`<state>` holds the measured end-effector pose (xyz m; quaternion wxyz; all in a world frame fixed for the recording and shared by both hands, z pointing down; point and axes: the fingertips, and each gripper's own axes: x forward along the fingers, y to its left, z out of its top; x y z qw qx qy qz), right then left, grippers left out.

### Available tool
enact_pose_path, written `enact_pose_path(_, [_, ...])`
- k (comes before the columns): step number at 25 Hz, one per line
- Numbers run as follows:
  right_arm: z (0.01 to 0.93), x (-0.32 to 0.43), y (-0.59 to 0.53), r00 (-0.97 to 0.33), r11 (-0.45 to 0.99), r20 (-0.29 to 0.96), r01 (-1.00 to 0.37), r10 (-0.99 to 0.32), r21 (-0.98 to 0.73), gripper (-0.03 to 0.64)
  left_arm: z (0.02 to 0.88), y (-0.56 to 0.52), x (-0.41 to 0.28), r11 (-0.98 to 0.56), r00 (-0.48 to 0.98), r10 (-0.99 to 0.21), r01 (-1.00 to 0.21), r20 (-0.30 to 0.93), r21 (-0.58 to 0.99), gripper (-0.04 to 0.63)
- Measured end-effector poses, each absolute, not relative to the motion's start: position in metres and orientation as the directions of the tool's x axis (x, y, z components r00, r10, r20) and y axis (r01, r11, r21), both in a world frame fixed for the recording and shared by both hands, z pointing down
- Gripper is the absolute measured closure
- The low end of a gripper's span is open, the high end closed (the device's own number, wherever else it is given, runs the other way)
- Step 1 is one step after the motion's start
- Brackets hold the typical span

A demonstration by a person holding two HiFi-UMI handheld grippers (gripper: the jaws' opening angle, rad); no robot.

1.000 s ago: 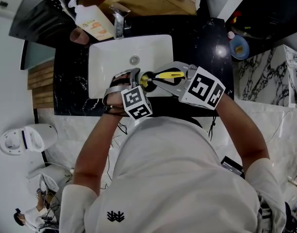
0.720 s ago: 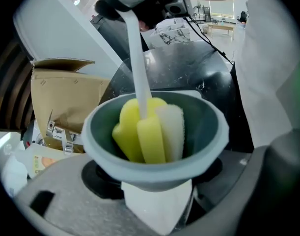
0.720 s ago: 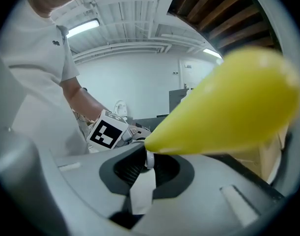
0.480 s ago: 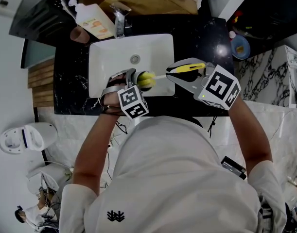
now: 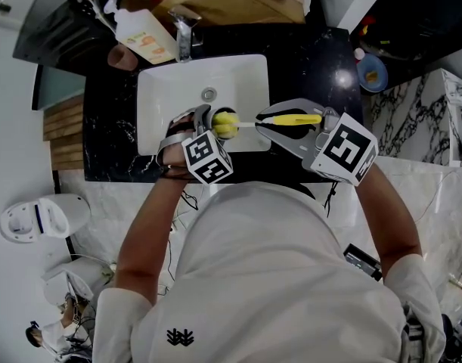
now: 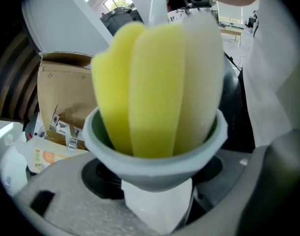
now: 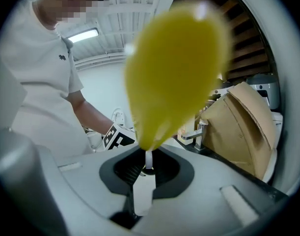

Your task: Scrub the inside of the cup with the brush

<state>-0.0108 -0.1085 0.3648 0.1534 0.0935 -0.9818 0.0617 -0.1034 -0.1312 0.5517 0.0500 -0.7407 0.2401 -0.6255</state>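
Over a white sink [image 5: 170, 82] set in a black surface [image 5: 314, 59], a person in a white shirt holds a cleaning job just above the basin. The left tongs [image 5: 203, 119] stand wide and are clamped around a pale cup [image 6: 154, 163], which points up toward the head camera. The right tongs [image 5: 267, 119] are closed on the yellow handle of a brush [image 5: 291, 119], lying nearly level. Its yellow and white sponge head [image 6: 157, 82] sits in the cup's mouth, with much of it standing above the rim.

Possible trouble: the sponge fills the opening tightly, so a hard push or twist could turn the cup in the wide grip or knock it loose into the sink. With so much of the head riding high, a small pull could bring it out entirely. The thin stem between handle and sponge looks likely to bend under side load.

Hard to make out: the sponge hides the cup's inner wall and bottom, so how clean it is cannot be judged. From above, the left tongs and their marker cube cover most of the cup. Where the pads meet the cup's wall is not shown. The handle is a blurred yellow mass in the right gripper view. Water or soap cannot be seen.
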Motion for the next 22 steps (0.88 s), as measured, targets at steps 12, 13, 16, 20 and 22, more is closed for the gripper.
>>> enact_pose_path(12, [0.396,-0.059,-0.102,-0.925,0.973,0.351,-0.198,-0.146,-0.117,0.568,0.542,-0.139,-0.094,-0.867,0.079,-0.457,-0.261,0.886,-0.424,0.230])
enact_pose_path(13, [0.398,-0.057,-0.100,-0.929,0.970,0.346,-0.194,-0.134,-0.144,0.566,0.542,-0.140,-0.097,-0.866,0.075,-0.461,-0.259,0.884,-0.429,0.230])
enact_pose_path(16, [0.398,-0.051,-0.100,-0.938,0.958,0.325,-0.194,-0.119,-0.210,0.565,0.545,-0.139,-0.102,-0.869,0.072,-0.451,-0.262,0.889,-0.420,0.230])
enact_pose_path(20, [0.392,-0.042,-0.100,-0.949,0.944,0.294,-0.197,-0.116,-0.263,0.565,0.548,-0.138,-0.109,-0.870,0.066,-0.446,-0.264,0.892,-0.416,0.230])
enact_pose_path(22, [0.389,-0.036,-0.099,-0.952,0.938,0.282,-0.201,-0.118,-0.284,0.565,0.549,-0.138,-0.112,-0.871,0.062,-0.448,-0.259,0.892,-0.419,0.230])
